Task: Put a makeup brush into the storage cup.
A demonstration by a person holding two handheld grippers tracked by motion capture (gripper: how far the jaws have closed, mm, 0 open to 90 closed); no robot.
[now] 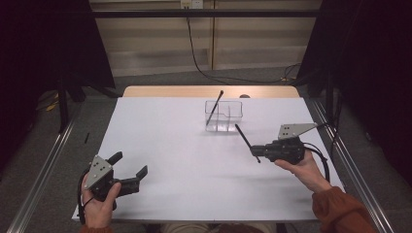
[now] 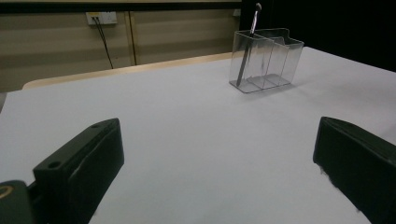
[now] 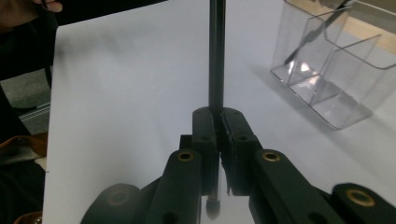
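The right gripper (image 1: 257, 153) has its jaws pinched tight on a thin black stick (image 1: 246, 141), probably a pen or a makeup brush, held above the white table (image 1: 160, 145) at the right of centre in the high view. The grip sits near the stick's lower end: a short stub pokes out below the jaws towards the bottom of the frame, while the long part runs up and to the left, its tip aimed at the clear plastic organiser (image 1: 223, 115) in the upper middle. In the right gripper view the stick (image 3: 216, 56) runs straight up the centre, in line with the jaws.

The step in hand appears to be dropping this stick into the organiser, where a second stick (image 1: 214, 108) already leans in the left compartment. To do it well, lift the tip clear of the rim, tilt the stick closer to upright over an empty compartment, lower it inside, and only then release, without nudging the light organiser.

The left gripper (image 1: 130, 171), lower left in the high view, stands wide open and holds nothing.
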